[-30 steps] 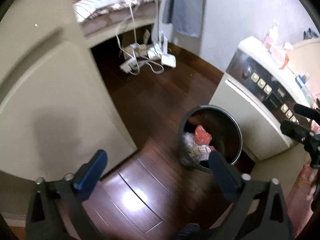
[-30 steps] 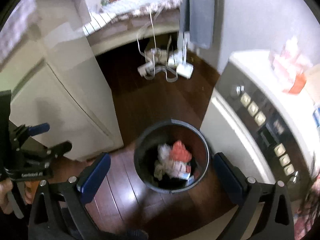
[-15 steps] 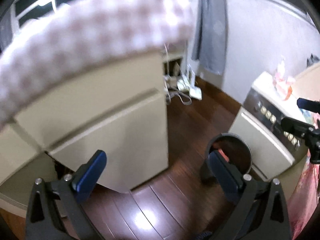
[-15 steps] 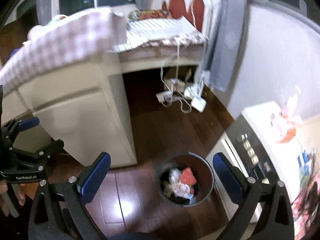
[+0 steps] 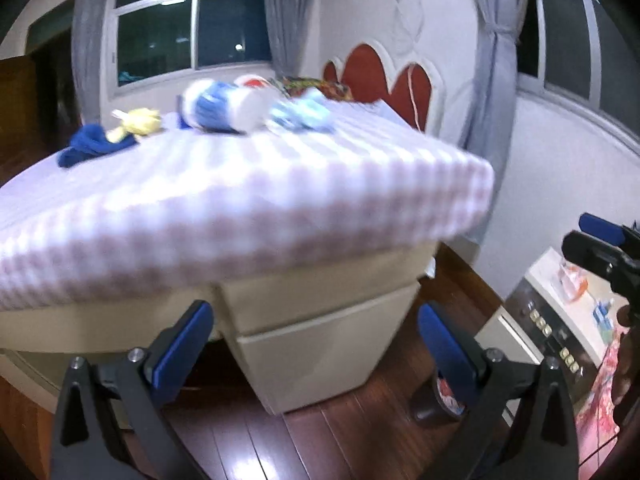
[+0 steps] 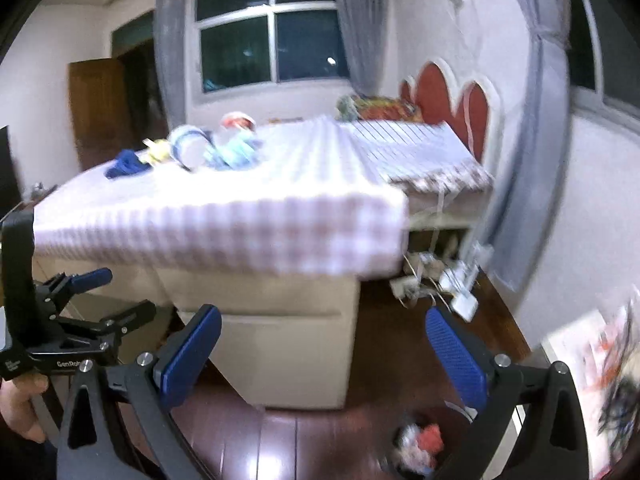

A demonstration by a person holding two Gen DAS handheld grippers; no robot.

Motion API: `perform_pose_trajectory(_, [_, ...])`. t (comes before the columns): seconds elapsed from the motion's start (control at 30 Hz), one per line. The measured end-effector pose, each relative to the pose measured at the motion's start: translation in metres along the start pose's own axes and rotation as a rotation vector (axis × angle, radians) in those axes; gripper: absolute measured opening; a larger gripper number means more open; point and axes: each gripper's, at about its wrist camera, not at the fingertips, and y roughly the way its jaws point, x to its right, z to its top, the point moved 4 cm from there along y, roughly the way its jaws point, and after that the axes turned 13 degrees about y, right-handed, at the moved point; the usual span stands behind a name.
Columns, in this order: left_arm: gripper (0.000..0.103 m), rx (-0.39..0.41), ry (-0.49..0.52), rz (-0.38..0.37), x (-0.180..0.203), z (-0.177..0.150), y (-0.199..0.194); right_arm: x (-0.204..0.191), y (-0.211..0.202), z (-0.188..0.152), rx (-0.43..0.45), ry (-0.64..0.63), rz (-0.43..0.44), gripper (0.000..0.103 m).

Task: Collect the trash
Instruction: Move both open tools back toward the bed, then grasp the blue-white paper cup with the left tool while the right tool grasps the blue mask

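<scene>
Both tongs wide open, empty: left tongs (image 5: 312,338), right tongs (image 6: 322,350). Both face the checked bed (image 6: 256,216). Trash (image 5: 224,112) lies blurred on top, near the far side. Bin (image 6: 416,450) on floor low right, partly full.

White lettering "GenRob", cut off by the blue-padded finger in front, stands on the black frame of the left gripper (image 6: 86,312) seen in the right wrist view. A small white label at its left edge is too blurred to read.
</scene>
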Motion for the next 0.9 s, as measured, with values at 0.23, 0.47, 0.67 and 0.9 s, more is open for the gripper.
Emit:
perform_pose_trajectory(0.23, [0.103, 0.049, -0.049, 0.107, -0.059, 0.032, -0.004, -0.067, 0.033, 0.058, 0.044, -0.079, 0.059, 0.103])
perform_pose_trajectory(0.47, [0.103, 0.053, -0.09, 0.173, -0.106, 0.059, 0.007, -0.108, 0.096, 0.104, -0.014, -0.099, 0.09, 0.094])
perform_pose_trajectory(0.67, [0.103, 0.029, -0.091, 0.198, -0.127, 0.076, 0.021, -0.122, 0.145, 0.112, -0.087, -0.114, 0.075, 0.09])
perform_pose_trajectory(0.9, [0.103, 0.015, -0.12, 0.193, -0.148, 0.084, 0.03, -0.128, 0.188, 0.114, -0.159, -0.125, 0.062, 0.083])
